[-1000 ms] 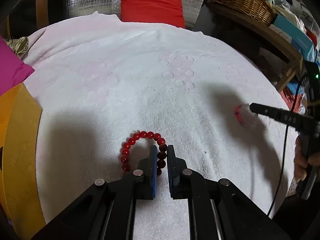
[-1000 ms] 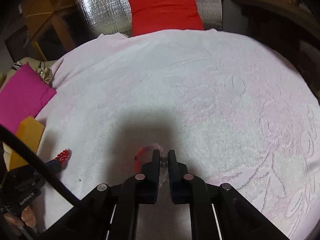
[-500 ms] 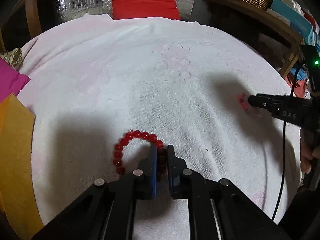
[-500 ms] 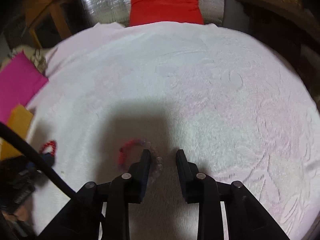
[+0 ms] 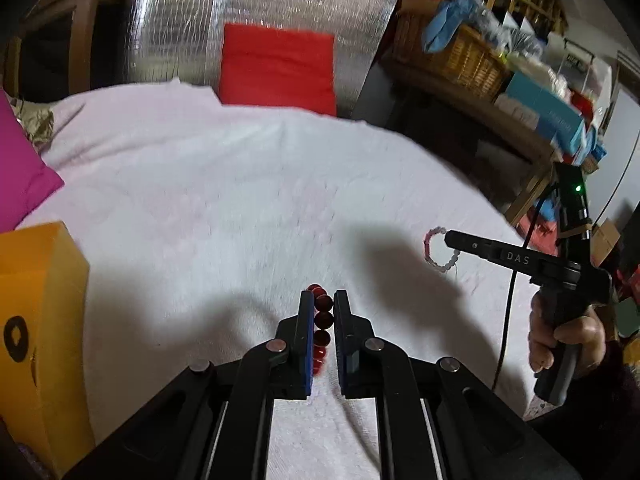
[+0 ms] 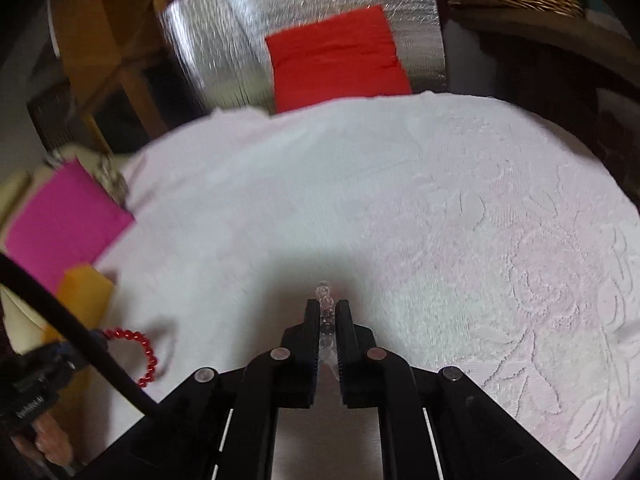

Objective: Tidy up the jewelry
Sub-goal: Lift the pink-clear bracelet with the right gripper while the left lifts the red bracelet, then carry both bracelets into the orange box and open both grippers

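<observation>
The letters "DAS" stand in pale print on the side of the right gripper [image 5: 450, 240], on its black finger bar as seen from the left wrist view. A black ring-like mark shows on the face of the orange box [image 5: 38, 312] at the left edge, but it cannot be read as a letter. Small pale print runs along the left gripper [image 6: 96, 340] body in the right wrist view, too blurred to read.

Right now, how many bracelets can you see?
2. The red bead bracelet is clamped in the left gripper; the pale pink bracelet is clamped in the right gripper. Others may be hidden.
</observation>
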`<state>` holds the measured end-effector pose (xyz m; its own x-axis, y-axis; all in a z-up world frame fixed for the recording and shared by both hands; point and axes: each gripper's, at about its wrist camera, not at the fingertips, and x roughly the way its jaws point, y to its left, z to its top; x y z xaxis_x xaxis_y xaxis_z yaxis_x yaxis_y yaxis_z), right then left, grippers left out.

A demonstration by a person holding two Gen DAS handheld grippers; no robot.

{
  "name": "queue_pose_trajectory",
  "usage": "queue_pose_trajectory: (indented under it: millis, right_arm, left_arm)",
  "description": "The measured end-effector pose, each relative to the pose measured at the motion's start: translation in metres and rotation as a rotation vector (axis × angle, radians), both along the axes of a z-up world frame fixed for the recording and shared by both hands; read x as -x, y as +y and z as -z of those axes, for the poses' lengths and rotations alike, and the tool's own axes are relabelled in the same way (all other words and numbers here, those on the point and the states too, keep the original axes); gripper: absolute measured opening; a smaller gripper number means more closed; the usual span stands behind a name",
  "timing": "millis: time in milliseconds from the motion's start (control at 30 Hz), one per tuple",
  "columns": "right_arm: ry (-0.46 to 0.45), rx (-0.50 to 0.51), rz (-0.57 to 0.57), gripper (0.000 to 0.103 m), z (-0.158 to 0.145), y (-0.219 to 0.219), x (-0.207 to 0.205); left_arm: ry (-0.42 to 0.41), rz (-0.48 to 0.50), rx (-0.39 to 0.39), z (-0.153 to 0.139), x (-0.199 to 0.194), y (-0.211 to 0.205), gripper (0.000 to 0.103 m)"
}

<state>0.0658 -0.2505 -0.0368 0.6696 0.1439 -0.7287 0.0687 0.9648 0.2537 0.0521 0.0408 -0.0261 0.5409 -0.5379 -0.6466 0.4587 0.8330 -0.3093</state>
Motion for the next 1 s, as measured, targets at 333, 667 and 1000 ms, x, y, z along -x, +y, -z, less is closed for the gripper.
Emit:
queue_pose_trajectory:
  millis: [333, 667, 1000]
  right_arm:
    - [-0.120, -0.109, -0.044, 0.009, -0.026, 0.020, 0.006]
    - [-0.171, -0.153, -0.136, 0.009, -0.039, 0.074, 0.015]
    - [-0.172, -0.172, -0.244, 0.009, -0.051, 0.141, 0.026]
  left_arm:
    - [-0.080, -0.040, 0.079, -0.035, 0.021, 0.023, 0.009]
    - [-0.150, -0.173, 0.118, -0.062, 0.069, 0.050, 0.009]
    - [-0.172, -0.327, 0.179, -0.077, 0.086, 0.125, 0.009]
